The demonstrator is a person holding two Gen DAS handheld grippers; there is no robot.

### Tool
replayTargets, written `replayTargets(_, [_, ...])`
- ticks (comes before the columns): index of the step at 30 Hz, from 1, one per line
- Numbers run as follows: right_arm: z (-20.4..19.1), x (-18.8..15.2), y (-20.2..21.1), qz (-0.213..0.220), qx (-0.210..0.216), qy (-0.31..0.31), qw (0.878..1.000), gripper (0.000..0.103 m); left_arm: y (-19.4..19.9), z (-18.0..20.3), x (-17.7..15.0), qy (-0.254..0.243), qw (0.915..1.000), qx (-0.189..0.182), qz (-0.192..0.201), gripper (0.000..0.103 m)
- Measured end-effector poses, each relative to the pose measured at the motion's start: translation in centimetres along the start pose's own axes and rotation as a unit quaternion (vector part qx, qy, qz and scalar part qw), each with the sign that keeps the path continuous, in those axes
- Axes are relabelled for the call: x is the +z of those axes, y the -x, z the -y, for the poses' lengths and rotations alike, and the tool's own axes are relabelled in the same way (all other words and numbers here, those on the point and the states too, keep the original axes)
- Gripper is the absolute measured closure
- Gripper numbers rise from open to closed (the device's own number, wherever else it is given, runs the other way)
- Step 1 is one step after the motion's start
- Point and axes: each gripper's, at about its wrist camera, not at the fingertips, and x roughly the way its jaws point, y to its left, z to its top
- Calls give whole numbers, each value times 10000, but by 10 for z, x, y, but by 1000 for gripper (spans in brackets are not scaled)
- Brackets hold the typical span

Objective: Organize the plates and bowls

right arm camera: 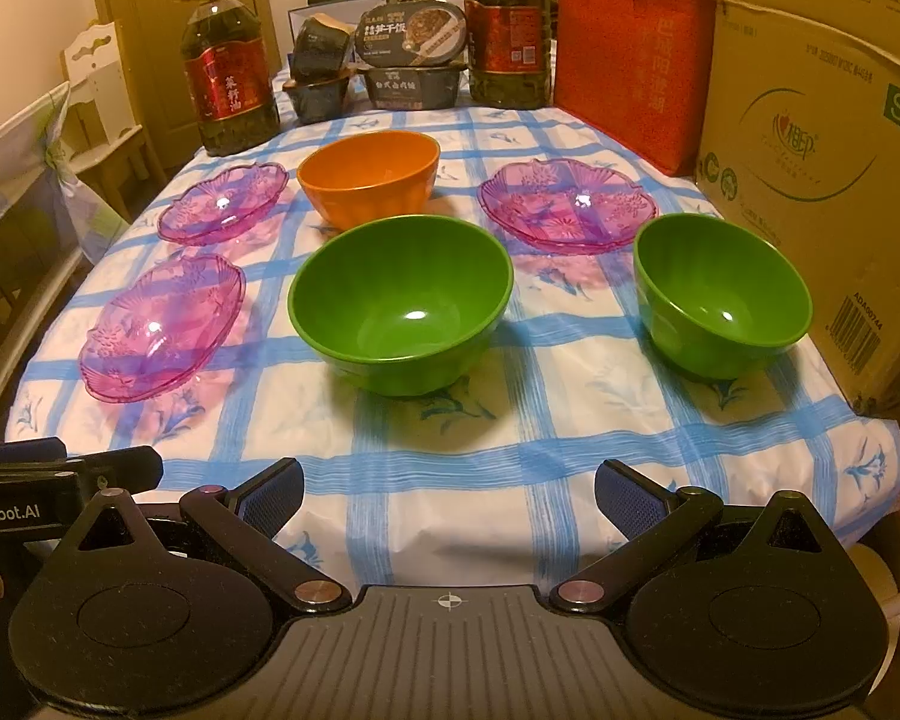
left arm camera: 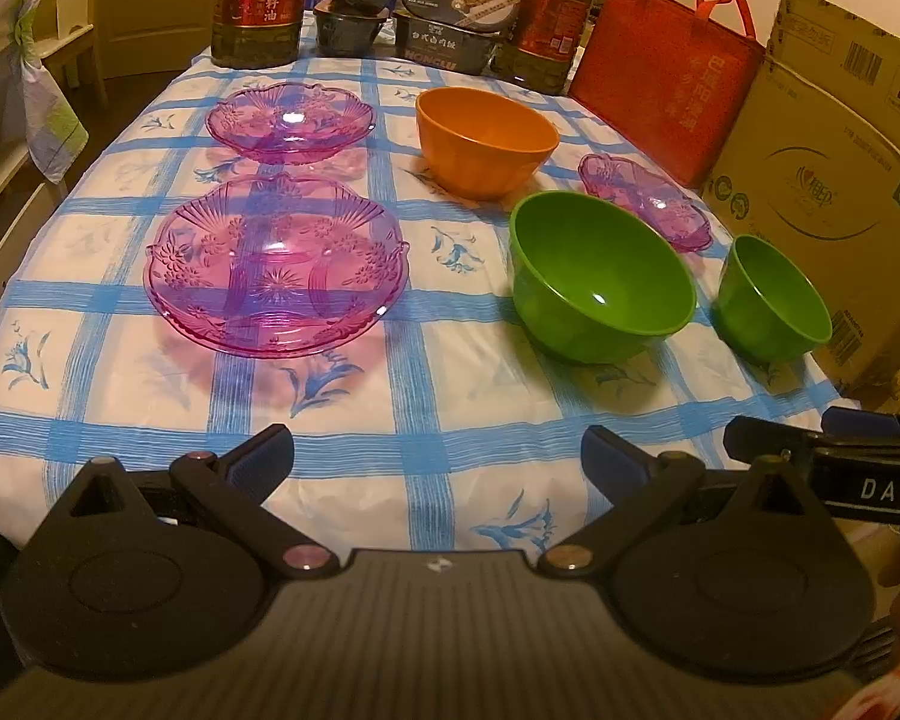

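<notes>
Both grippers are hovering side by side over the near edge of the worktop (right arm camera: 450, 516), which is wearing a white cloth with blue checks. The left gripper (left arm camera: 437, 461) is standing with its jaws spread wide and gripping nothing; the right gripper (right arm camera: 448, 495) is likewise standing released and empty. All dishes are sitting apart from one another on the cloth, none stacked. The large green bowl (right arm camera: 401, 300) is sitting upright near the middle, directly ahead of the right gripper. The small green bowl (right arm camera: 722, 294) is sitting to its right, just beside the cardboard box (right arm camera: 822, 138). The orange bowl (right arm camera: 369, 177) is sitting behind the large green bowl. Three transparent pink plates are lying around them: the near-left pink plate (left arm camera: 276, 264) directly ahead of the left gripper, the far-left pink plate (left arm camera: 289, 123) behind it, and the right pink plate (right arm camera: 567, 204) between the orange bowl and the cardboard box. Along the far edge, two oil bottles (right arm camera: 228, 90), food containers (right arm camera: 411, 60) and a red bag (right arm camera: 630, 60) are standing in a row.
</notes>
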Motion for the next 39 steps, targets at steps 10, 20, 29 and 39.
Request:
replayTargets(10, [1,1,1,5,0,16,10000,0,1,2,2,-18,10000,-61,-2,2])
replayTargets(20, [1,3,1,7,-17,24,10000,0,-1,2,2,-17,10000,-91,6,2])
replayTargets(29, [2,4,2,-2,-18,23,10000,0,0,2,2,-17,10000,-87,3,2])
replayTargets(39, [2,3,2,7,-16,26,10000,0,0,2,2,-23,10000,-90,4,2])
